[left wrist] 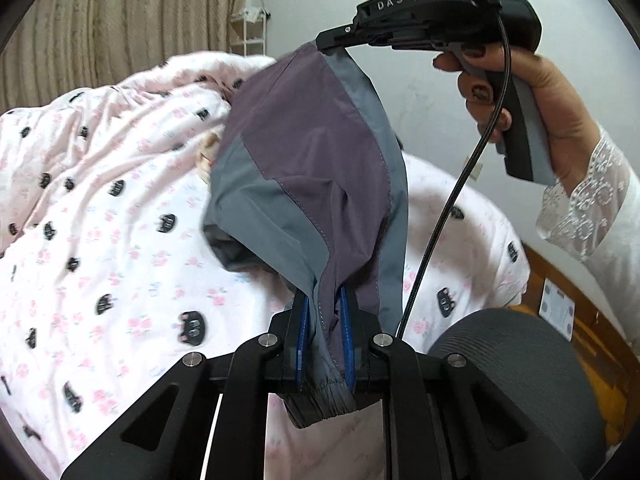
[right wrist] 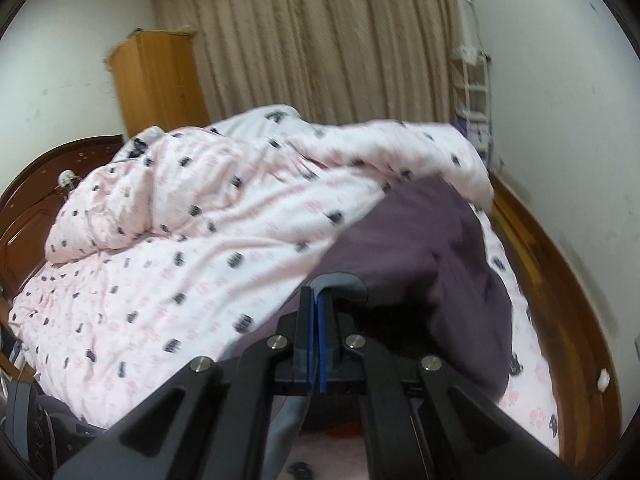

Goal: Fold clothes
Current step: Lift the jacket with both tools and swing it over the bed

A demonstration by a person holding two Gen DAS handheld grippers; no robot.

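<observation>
Two claws held one garment (left wrist: 320,152), purple with grey panels, hanging in the air over the bed (left wrist: 100,220): left claw (left wrist: 324,344) pinched shut on the gathered elastic edge, right claw (right wrist: 319,344) closed on a thin grey edge at the far upper corner. Fabric draped limp and creased, so judged light, thin and probably slippery. Stitched hems and elastic looked the surest places to grip.

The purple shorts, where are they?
The shorts hang in the air above the bed, stretched between the left claw below and the right claw above.
</observation>
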